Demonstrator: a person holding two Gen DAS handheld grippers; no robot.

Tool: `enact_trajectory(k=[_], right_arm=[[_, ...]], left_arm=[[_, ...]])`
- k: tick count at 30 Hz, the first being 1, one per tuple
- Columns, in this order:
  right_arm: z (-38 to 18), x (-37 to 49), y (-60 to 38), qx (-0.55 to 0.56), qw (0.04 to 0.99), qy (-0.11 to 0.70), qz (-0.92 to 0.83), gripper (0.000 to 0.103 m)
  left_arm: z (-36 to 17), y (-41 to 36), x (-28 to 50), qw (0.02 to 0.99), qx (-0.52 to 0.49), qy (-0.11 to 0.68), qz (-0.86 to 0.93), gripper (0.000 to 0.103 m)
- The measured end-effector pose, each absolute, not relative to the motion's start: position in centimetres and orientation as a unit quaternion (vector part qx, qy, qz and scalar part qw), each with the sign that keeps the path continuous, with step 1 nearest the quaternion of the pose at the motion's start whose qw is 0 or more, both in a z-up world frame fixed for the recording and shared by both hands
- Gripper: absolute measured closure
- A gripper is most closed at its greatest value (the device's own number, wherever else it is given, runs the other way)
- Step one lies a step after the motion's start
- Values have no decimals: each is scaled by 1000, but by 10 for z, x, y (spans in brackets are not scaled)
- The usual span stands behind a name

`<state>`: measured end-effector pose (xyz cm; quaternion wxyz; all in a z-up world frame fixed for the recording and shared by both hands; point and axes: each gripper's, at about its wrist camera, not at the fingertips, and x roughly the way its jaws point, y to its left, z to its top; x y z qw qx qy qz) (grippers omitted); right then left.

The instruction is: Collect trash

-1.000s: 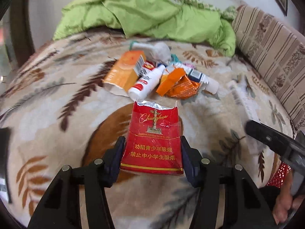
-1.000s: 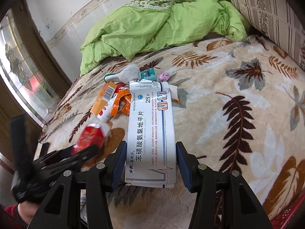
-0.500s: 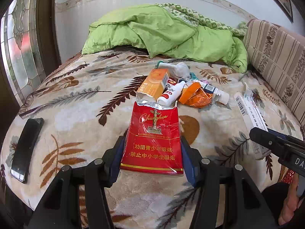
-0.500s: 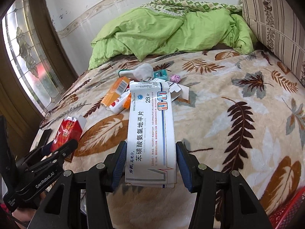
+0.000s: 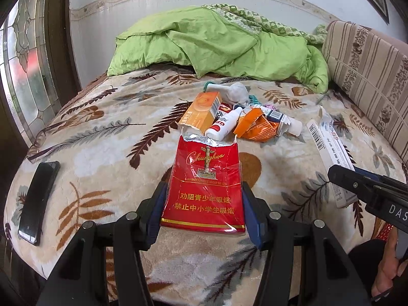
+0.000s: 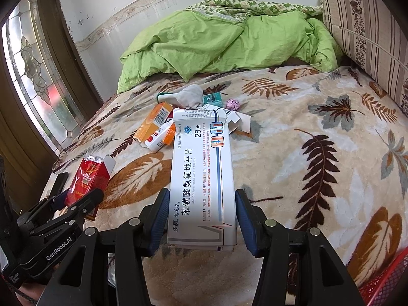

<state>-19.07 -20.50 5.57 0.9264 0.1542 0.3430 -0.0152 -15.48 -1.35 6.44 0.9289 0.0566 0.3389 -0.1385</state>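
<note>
My left gripper (image 5: 204,211) is shut on a torn red cigarette pack (image 5: 204,181) and holds it above the bed's near edge. My right gripper (image 6: 201,216) is shut on a long white medicine box (image 6: 201,178), also held above the bed. Each gripper shows in the other's view: the red pack (image 6: 88,181) at left, the white box (image 5: 331,153) at right. A pile of trash lies mid-bed: an orange box (image 5: 201,109), a white bottle (image 5: 224,125), an orange wrapper (image 5: 257,127), a grey wad (image 5: 237,93).
A black phone (image 5: 38,199) lies at the bed's left edge, with glasses (image 5: 38,145) nearby. A green quilt (image 5: 216,43) is heaped at the back. A striped headboard cushion (image 5: 369,76) runs along the right. A red basket (image 6: 382,280) sits at lower right.
Both grippers have pulled back and risen from the trash pile, each keeping its hold. The bed's near edge, the phone and the window have come into view.
</note>
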Motion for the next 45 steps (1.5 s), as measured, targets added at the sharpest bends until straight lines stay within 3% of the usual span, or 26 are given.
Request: enact_trajectory(k=[45], right_arm=[[56, -197, -200, 158, 925, 346, -12, 48]], left_arm=[[64, -13, -154, 928, 64, 341, -136, 49]])
